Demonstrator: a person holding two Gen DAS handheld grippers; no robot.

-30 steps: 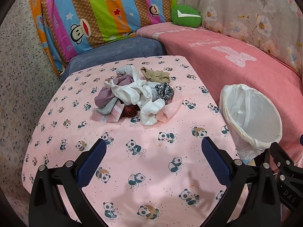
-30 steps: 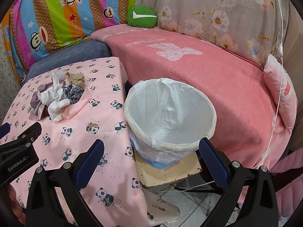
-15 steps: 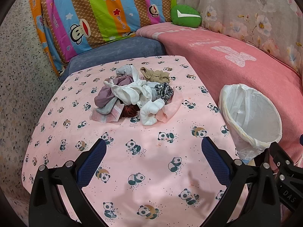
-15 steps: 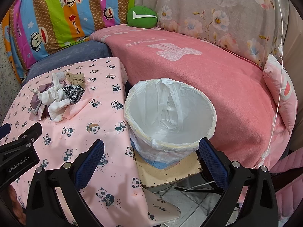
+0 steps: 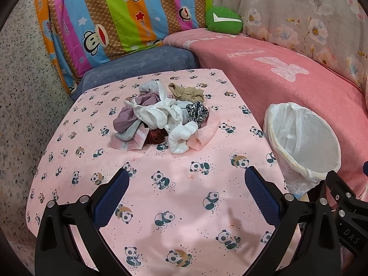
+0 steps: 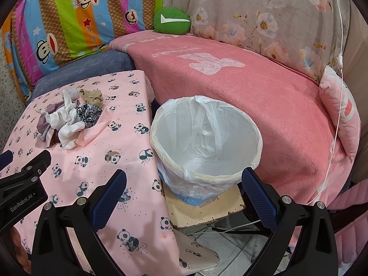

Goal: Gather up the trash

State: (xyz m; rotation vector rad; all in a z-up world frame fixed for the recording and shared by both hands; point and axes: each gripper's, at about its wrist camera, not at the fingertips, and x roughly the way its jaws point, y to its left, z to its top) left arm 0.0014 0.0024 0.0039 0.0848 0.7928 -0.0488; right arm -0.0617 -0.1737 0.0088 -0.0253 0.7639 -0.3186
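A green round plush cushion with a white tick mark is resting against a striped, multicoloured cartoon-monkey quilt. A coral-pink fleece blanket is covering the seat, and a pink satin pillow is leaning at its far end.

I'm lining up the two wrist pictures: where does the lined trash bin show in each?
Left wrist: trash bin at the right edge, beside the panda cloth.
Right wrist: trash bin at the centre, on a board.
Shared landmark: the green cushion on the pink blanket.
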